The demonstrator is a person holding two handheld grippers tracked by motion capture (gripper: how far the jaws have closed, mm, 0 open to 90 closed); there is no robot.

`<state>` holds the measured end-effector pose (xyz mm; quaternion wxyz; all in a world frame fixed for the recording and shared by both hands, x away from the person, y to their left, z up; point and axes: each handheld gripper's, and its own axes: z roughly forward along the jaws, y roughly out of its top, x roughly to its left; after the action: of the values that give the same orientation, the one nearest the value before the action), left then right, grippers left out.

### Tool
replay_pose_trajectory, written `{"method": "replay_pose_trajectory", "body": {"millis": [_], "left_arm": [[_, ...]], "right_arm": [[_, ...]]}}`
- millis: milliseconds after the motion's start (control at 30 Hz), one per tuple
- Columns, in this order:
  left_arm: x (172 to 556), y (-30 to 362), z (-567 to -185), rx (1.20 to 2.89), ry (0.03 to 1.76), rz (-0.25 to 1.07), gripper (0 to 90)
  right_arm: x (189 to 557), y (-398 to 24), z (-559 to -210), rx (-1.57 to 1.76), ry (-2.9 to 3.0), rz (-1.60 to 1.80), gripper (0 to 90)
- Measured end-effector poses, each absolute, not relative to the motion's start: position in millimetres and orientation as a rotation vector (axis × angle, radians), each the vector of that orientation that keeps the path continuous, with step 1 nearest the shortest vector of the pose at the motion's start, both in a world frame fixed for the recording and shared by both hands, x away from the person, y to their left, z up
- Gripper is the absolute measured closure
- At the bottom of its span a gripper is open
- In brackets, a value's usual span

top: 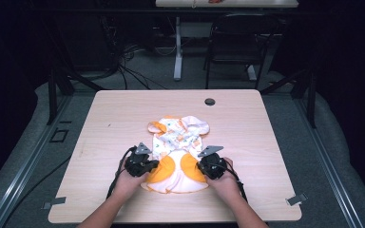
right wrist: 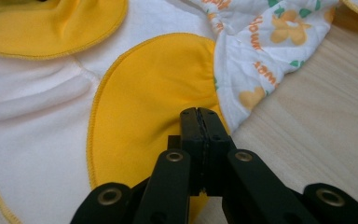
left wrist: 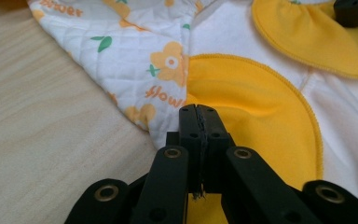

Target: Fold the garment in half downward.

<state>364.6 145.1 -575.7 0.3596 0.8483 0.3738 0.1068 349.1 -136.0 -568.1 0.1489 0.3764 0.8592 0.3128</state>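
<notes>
Lying between both claws, baby garment (top: 177,154)

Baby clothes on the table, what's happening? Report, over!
Left gripper and right gripper both shut at garment's side edges. Baby garment lying flat on table. Nothing in the way.

A small white baby garment (top: 177,156) with yellow patches and a flower print is spread flat in the middle of the frame.
</notes>
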Motion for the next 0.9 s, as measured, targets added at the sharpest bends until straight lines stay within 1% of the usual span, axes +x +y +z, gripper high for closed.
{"method": "replay_pose_trajectory", "body": {"millis": [200,433,900], "left_arm": [[362,146,-577,2.194,0.949,0.275,89.9],[354,151,-578,2.186,0.936,0.25,89.9],[320,164,-577,2.21,0.905,0.215,89.9]], "right_arm": [[347,-140,-572,1.113,2.466,0.954,89.9],[338,-137,-570,1.058,2.494,0.916,89.9],[310,-126,-567,0.952,2.596,0.876,90.0]]}}
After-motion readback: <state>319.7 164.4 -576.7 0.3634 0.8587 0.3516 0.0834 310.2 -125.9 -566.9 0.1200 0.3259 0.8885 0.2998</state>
